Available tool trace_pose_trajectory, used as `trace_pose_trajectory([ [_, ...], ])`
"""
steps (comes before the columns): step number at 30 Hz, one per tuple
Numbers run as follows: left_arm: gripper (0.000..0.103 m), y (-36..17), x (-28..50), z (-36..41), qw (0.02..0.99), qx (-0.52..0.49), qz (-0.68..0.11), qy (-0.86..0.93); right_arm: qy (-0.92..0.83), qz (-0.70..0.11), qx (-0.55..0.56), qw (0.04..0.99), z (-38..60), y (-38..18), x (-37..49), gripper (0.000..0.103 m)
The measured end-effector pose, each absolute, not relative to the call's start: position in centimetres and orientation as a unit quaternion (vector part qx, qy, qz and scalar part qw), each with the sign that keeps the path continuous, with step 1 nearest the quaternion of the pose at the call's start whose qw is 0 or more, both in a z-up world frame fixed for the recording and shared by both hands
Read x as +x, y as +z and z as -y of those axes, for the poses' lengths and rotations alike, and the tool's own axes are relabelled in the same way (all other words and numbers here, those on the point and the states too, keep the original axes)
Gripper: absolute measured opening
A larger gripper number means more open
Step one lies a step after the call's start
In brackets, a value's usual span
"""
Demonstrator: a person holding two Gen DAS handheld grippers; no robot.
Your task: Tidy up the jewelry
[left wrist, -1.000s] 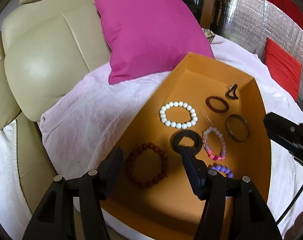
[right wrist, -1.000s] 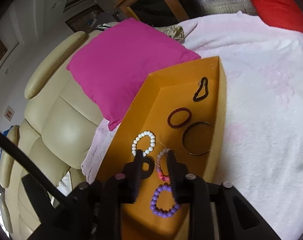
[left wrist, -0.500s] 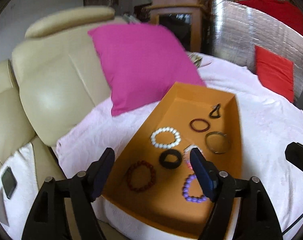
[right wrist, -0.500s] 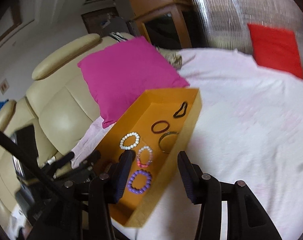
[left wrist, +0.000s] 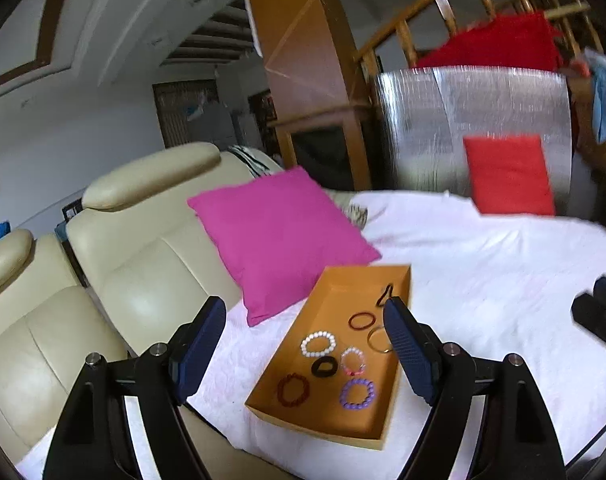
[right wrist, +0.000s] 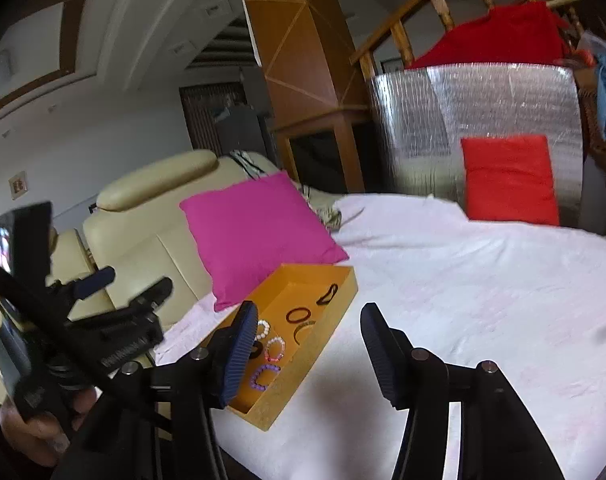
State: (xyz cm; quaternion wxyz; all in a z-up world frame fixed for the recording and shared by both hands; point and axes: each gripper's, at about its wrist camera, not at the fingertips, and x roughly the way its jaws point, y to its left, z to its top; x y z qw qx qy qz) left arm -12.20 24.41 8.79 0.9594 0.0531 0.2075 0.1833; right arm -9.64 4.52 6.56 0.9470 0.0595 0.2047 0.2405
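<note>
The orange tray (left wrist: pixel 399 280) is seen resting on the white bed cover (left wrist: pixel 483 272), just beside the pink cushion (left wrist: pixel 279 232). All jewelry visible in either view lies inside the tray; none is seen on the cover. The pieces are laid flat and mostly apart from one another, in two loose columns along the tray's length. The task is therefore judged to be complete or nearly so, with no further piece left to place as far as the views show.

Eight pieces are counted in the left wrist view:
- one black clip (left wrist: pixel 384 295) at the far end
- one dark red ring (left wrist: pixel 361 321)
- one thin metal bangle (left wrist: pixel 379 339), partly hidden behind a finger
- one white bead bracelet (left wrist: pixel 318 343)
- one pink and white bead bracelet (left wrist: pixel 352 360)
- one black band (left wrist: pixel 324 367), just beside the pink and white bracelet
- one dark red bead bracelet (left wrist: pixel 293 389)
- one purple bead bracelet (left wrist: pixel 357 392)

One tray, one pink cushion and one red cushion (left wrist: pixel 509 176) are counted.

The left gripper (left wrist: pixel 305 344) is held above and short of the tray; its jaws have just been opening and stand wide, with nothing between them. The right gripper (right wrist: pixel 309 350) is held likewise, over the cover at the tray's side; its jaws have just been opening to a moderate gap, and nothing is gripped.
</note>
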Motion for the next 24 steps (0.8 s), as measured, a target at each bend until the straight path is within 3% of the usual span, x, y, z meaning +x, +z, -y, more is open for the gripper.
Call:
trace_pose_trajectory([
  [5,0.090,11.6,-16.1,-24.4,0.955,0.049,-0.197,0.216,0.247,-0.191,0.051,0.949,-3.9,9.0,-13.2,0.064],
  [24,0.092,12.9,-22.0,-29.2,0.943,0.029,-0.191,0.272,0.238,-0.184,-0.005,0.954,-9.6,10.8,-21.8,0.072],
])
